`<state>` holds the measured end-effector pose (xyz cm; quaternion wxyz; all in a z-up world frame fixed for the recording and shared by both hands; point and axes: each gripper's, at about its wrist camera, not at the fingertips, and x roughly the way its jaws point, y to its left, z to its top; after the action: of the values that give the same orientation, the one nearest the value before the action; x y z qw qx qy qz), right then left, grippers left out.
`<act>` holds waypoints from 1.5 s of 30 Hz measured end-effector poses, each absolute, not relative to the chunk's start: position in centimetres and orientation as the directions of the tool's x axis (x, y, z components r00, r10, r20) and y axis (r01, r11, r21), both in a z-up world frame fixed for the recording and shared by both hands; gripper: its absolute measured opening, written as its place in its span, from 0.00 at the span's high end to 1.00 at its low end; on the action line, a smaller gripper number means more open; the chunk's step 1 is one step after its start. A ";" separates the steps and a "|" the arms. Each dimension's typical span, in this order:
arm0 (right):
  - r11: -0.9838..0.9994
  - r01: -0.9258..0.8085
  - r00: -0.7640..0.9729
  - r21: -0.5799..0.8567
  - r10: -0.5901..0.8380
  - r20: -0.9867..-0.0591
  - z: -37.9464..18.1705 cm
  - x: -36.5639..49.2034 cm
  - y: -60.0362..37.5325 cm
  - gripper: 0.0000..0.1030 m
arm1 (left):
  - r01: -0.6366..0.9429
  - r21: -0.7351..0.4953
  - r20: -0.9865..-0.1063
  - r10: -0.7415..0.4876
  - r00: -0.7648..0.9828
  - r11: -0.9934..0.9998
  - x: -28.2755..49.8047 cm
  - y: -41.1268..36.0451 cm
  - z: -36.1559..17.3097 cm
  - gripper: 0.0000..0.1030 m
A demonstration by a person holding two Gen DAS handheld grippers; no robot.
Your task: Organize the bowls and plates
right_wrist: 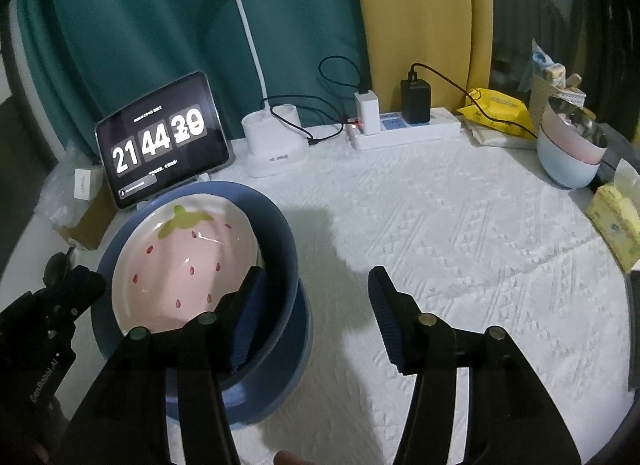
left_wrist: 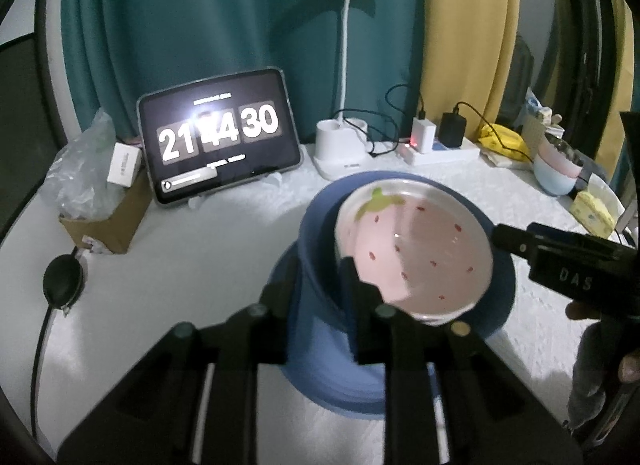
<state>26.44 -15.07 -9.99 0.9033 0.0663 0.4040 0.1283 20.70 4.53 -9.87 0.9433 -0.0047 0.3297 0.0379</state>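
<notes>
Stack: strawberry plate point(right_wrist: 180, 265) tilted inside blue bowl point(right_wrist: 280, 233), on blue plate point(right_wrist: 296, 377), lower left of right wrist view.
Left gripper point(left_wrist: 320, 297): jaws clamped on blue bowl's near wall.
Right gripper point(right_wrist: 316, 317): jaws apart, nothing between the pads.
Remaining: pink and pale-blue bowls point(right_wrist: 568, 157), far right, seemingly unsorted.

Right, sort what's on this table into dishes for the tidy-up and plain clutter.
For the job:
strawberry plate
blue bowl holding it
blue plate underneath
stacked pink and blue bowls

Lying about:
tablet clock
desk lamp
power strip with chargers
yellow wipes pack
cardboard box
</notes>
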 end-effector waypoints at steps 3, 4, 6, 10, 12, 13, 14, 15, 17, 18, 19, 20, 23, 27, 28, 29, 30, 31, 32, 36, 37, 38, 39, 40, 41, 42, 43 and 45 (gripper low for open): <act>0.959 -0.176 0.648 0.221 0.282 -0.708 -9.7 25.8 -15.4 0.45 | -0.070 0.018 -0.620 0.067 0.782 0.997 20.2 4.2 -9.8 0.57; 0.960 -0.175 0.651 0.219 0.280 -0.706 -9.6 25.5 -15.6 0.45 | -0.065 0.010 -0.617 0.058 0.785 0.998 19.9 4.1 -9.7 0.53; 0.961 -0.174 0.655 0.216 0.277 -0.703 -9.4 25.0 -15.8 0.45 | -0.062 -0.003 -0.612 0.047 0.789 0.998 19.3 3.9 -9.6 0.47; 0.963 -0.169 0.664 0.212 0.270 -0.697 -9.0 23.9 -16.3 0.45 | -0.054 -0.001 -0.604 0.043 0.796 0.999 18.3 3.4 -9.4 0.47; 0.963 -0.169 0.668 0.210 0.268 -0.694 -8.8 23.4 -16.5 0.45 | -0.051 0.003 -0.599 0.042 0.800 0.999 17.8 3.1 -9.3 0.43; 0.964 -0.168 0.670 0.208 0.267 -0.693 -8.7 23.0 -16.7 0.45 | -0.050 0.003 -0.596 0.042 0.802 0.999 17.5 2.9 -9.2 0.39; 0.964 -0.167 0.671 0.207 0.265 -0.692 -8.7 22.7 -16.7 0.45 | -0.047 0.000 -0.590 0.038 0.807 0.999 17.1 2.8 -9.1 0.33; 0.964 -0.168 0.673 0.207 0.265 -0.691 -8.6 22.5 -16.8 0.45 | -0.046 -0.002 -0.586 0.036 0.810 0.999 16.8 2.8 -9.0 0.30; 0.964 -0.169 0.675 0.203 0.263 -0.689 -8.5 21.9 -16.9 0.45 | -0.043 -0.001 -0.581 0.035 0.813 0.999 16.2 2.6 -8.9 0.25; 0.965 -0.170 0.676 0.201 0.262 -0.688 -8.5 21.6 -17.0 0.45 | -0.042 -0.001 -0.578 0.034 0.816 0.999 15.9 2.5 -8.9 0.21; 0.965 -0.171 0.677 0.199 0.262 -0.688 -8.5 21.3 -17.0 0.45 | -0.040 -0.002 -0.574 0.032 0.818 0.999 15.6 2.4 -8.9 0.20; 0.965 -0.172 0.678 0.196 0.261 -0.687 -8.4 21.0 -17.0 0.45 | -0.036 -0.003 -0.571 0.028 0.820 0.999 15.3 2.2 -8.8 0.20; 0.966 -0.172 0.681 0.190 0.256 -0.686 -8.4 20.2 -17.2 0.45 | -0.027 -0.008 -0.567 0.018 0.824 1.000 14.4 1.9 -8.8 0.17; 0.967 -0.173 0.687 0.187 0.254 -0.681 -8.2 19.1 -17.4 0.45 | -0.013 -0.010 -0.556 0.005 0.831 1.000 13.3 1.4 -8.5 0.14; 0.968 -0.173 0.689 0.184 0.252 -0.680 -8.1 18.9 -17.5 0.45 | -0.010 -0.012 -0.552 0.002 0.834 1.000 13.1 1.3 -8.5 0.14; 0.968 -0.174 0.691 0.181 0.251 -0.678 -8.1 18.6 -17.6 0.45 | -0.005 -0.015 -0.541 -0.003 0.841 1.000 12.7 1.2 -8.3 0.14; 0.968 -0.175 0.693 0.180 0.251 -0.675 -7.9 18.3 -17.6 0.45 | -0.005 -0.016 -0.535 -0.005 0.845 1.000 12.4 1.1 -8.2 0.14; 0.968 -0.176 0.697 0.177 0.250 -0.672 -7.8 18.0 -17.7 0.45 | -0.005 -0.016 -0.528 -0.004 0.849 1.000 12.0 1.0 -8.0 0.13; 0.969 -0.177 0.701 0.173 0.247 -0.669 -7.7 17.7 -17.8 0.45 | -0.005 -0.016 -0.523 -0.005 0.852 1.000 11.8 0.9 -7.9 0.13; 0.970 -0.186 0.716 0.155 0.242 -0.655 -7.0 16.5 -18.0 0.45 | 0.006 -0.015 -0.508 -0.013 0.861 1.000 10.7 0.3 -7.5 0.12; 0.970 -0.188 0.718 0.153 0.242 -0.652 -6.8 16.3 -18.0 0.45 | 0.007 -0.016 -0.505 -0.014 0.863 1.000 10.5 0.2 -7.4 0.12; 0.971 -0.188 0.723 0.150 0.240 -0.648 -6.6 16.0 -18.1 0.45 | 0.007 -0.020 -0.499 -0.016 0.867 1.000 10.2 0.1 -7.3 0.11; 0.971 -0.187 0.729 0.146 0.237 -0.642 -6.3 15.6 -18.2 0.45 | 0.006 -0.024 -0.495 -0.017 0.869 1.000 10.0 0.1 -7.2 0.10; 0.972 -0.186 0.735 0.142 0.234 -0.636 -6.1 15.3 -18.3 0.45 | 0.005 -0.030 -0.489 -0.019 0.872 1.000 9.8 0.0 -7.0 0.10; 0.972 -0.186 0.740 0.140 0.233 -0.632 -5.8 15.1 -18.4 0.45 | 0.001 -0.033 -0.484 -0.017 0.875 0.999 9.6 0.0 -6.9 0.10; 0.973 -0.187 0.745 0.136 0.231 -0.626 -5.5 14.8 -18.5 0.45 | -0.002 -0.036 -0.479 -0.015 0.878 0.999 9.4 -0.1 -6.7 0.09; 0.973 -0.188 0.751 0.132 0.229 -0.620 -5.2 14.5 -18.7 0.45 | -0.003 -0.037 -0.476 -0.015 0.879 0.999 9.2 -0.1 -6.5 0.09; 0.974 -0.187 0.762 0.124 0.224 -0.608 -4.6 14.0 -18.9 0.45 | -0.003 -0.037 -0.469 -0.015 0.883 0.999 8.8 -0.2 -6.2 0.09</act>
<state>14.01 -18.88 -4.61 0.9381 0.0278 0.3273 0.1095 8.83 -0.20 -6.16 0.9701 -0.0182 0.2418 -0.0031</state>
